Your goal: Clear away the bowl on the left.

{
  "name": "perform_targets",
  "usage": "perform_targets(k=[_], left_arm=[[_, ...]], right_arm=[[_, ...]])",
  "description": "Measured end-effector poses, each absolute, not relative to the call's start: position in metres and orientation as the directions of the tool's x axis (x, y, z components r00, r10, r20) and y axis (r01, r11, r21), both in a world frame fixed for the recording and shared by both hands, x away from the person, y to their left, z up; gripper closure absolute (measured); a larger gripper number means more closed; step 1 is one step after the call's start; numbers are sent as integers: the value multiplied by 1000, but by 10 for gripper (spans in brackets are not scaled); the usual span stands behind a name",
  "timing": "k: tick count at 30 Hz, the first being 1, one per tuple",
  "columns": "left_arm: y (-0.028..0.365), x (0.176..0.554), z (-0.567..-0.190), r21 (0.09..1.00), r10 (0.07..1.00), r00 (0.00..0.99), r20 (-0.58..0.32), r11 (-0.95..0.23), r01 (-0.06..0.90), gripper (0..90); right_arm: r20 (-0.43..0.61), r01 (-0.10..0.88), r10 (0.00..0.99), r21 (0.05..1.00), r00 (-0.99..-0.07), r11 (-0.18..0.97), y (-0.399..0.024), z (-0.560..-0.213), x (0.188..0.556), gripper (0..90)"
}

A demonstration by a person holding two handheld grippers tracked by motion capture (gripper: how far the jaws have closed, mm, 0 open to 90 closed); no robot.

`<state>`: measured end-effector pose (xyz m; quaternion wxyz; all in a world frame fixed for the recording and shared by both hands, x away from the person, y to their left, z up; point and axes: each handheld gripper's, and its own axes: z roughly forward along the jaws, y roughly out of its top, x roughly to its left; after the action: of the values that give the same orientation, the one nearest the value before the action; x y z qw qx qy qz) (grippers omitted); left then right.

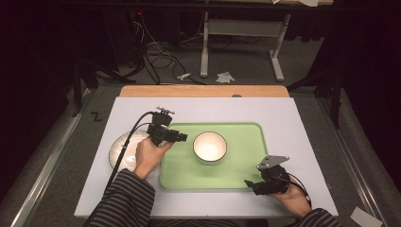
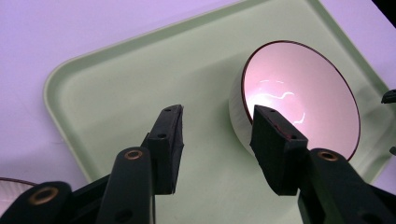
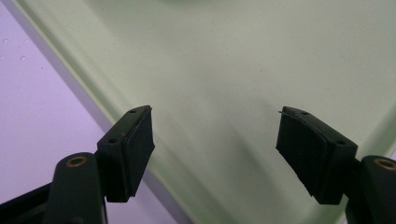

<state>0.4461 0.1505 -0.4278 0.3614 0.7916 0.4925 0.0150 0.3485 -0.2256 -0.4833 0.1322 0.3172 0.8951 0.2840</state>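
While the white bowl (image 1: 210, 146) sits mid-tray on the green tray (image 1: 241, 177), the left tool (image 2: 217, 128) hangs beside it, jaws apart and empty. Right tool (image 3: 215, 140) gapes over the tray's near corner, seemingly touching nothing. A plate (image 1: 118, 146) lies left on the counter (image 1: 293, 118).

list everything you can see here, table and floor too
bowl: 1, white inside with a dark rim, upright on the tray
tray: 1, pale green, on the table in front of the person
plate: 1, white, on the table left of the tray, partly under the left hand
table: 1, white top with a wooden far edge
cables: several, dark and light, on the floor beyond the table
paper scraps: a few, white, on the floor
left gripper: 1, black, open, over the tray's left edge
right gripper: 1, black, open, at the tray's near right corner
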Motion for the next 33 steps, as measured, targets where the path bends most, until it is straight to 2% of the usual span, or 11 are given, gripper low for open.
perform_targets(k=[33], left_arm=[[171,417,-417,613,776,544,-319,-268,743,532]], right_arm=[[-53,494,640,590,-766,639,-225,-484,349,289]])
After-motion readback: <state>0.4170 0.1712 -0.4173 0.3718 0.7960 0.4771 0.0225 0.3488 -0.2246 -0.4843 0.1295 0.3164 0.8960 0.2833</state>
